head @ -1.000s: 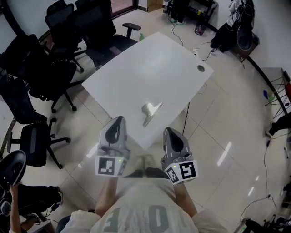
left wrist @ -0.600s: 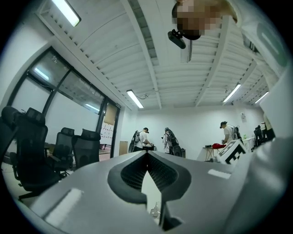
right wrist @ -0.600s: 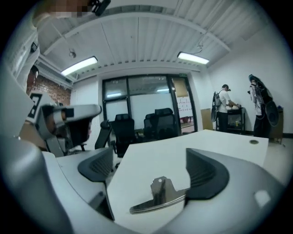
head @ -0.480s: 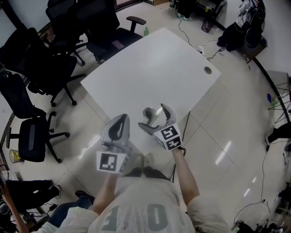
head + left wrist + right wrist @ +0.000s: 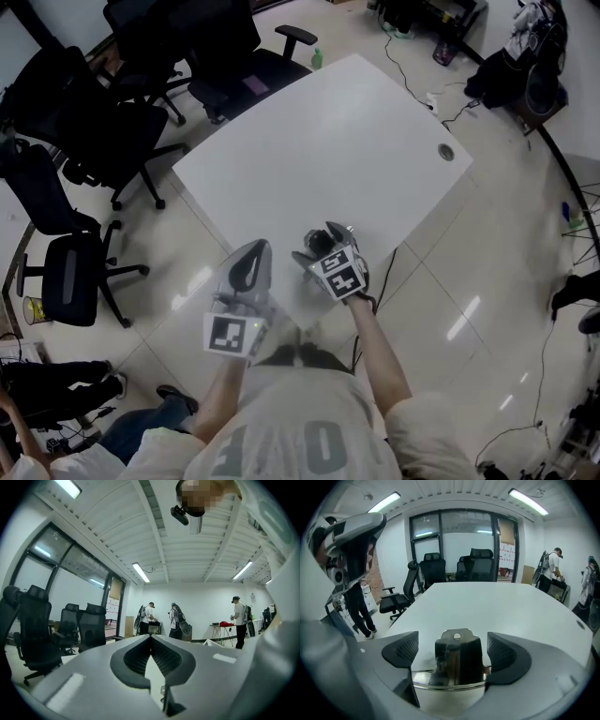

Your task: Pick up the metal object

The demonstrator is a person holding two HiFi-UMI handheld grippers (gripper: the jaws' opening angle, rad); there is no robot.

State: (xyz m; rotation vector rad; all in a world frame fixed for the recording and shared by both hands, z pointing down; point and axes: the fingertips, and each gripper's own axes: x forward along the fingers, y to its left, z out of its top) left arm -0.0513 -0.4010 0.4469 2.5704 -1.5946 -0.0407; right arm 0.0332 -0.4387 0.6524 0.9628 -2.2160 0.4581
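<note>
Right gripper view: right gripper [image 5: 453, 652] closing, metal object [image 5: 458, 663] lower centre between jaws, ungripped.
Risk: slick curved metal may squirt off pads.
Left gripper [image 5: 151, 638]: jaws together, empty.

White table [image 5: 319, 141]; black office chairs [image 5: 122, 141] at left; small green thing [image 5: 317, 58], maybe bottle, beyond.

I'm working in an office meeting room: black swivel chairs [image 5: 112, 131] cluster left of the white table [image 5: 319, 159]. Beyond the table stand glass partitions [image 5: 459, 536] under ceiling strip lights [image 5: 527, 501].
</note>
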